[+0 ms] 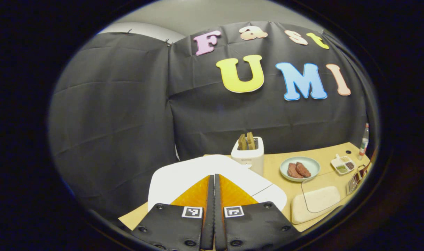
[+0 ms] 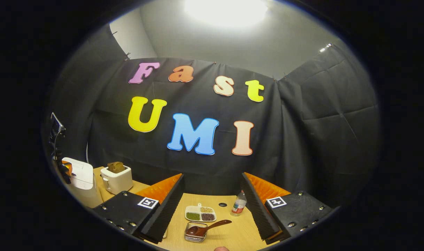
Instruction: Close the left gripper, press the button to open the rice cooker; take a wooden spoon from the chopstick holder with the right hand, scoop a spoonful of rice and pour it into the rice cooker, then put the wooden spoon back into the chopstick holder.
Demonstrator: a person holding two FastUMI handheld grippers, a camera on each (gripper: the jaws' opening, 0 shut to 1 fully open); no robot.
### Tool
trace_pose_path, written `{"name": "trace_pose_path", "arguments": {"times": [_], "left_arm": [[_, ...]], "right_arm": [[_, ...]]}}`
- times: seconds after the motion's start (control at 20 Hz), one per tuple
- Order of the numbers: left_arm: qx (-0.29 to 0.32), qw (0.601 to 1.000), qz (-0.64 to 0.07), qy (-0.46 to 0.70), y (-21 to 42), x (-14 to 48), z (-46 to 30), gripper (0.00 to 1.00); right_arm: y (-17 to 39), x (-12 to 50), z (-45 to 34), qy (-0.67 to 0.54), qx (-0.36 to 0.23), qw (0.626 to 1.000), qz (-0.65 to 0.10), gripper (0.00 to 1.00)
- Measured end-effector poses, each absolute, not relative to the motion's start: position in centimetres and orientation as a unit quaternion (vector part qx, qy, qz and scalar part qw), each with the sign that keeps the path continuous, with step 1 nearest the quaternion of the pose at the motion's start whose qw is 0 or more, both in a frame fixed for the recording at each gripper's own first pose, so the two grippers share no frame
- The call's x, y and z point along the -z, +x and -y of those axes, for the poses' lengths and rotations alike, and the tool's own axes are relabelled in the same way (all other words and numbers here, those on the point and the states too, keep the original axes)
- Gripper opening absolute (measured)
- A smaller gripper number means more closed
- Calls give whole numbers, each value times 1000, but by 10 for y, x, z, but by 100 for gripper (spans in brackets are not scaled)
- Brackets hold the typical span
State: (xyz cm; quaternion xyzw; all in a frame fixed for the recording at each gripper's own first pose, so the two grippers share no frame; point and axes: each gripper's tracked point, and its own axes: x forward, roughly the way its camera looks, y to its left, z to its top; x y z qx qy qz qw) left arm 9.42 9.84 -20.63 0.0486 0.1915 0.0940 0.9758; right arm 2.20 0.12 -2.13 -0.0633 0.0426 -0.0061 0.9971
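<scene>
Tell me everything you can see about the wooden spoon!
The dark brown wooden spoon looks smooth and glossy. Its rounded bowl sits in the small wire-mesh holder on the pale wooden table, and its slim handle slants up and out to the right over the rim. Nothing grips it; the right gripper has its jaws wide apart.

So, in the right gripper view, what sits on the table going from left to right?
Rice cooker → toaster → chopstick holder with the wooden spoon lying across it → small bottle. The divided dish of grains sits just behind the holder, so its place in the order is unclear.
</scene>
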Motion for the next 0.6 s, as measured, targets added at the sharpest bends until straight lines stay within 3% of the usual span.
{"name": "trace_pose_path", "arguments": {"times": [0.15,0.6], "left_arm": [[-94,970,-222,38,87,231,-100,9],[-107,970,-219,12,85,236,-101,9]], "right_arm": [[19,24,1,-66,6,997,-46,97],[15,29,11,-58,11,997,-48,97]]}}
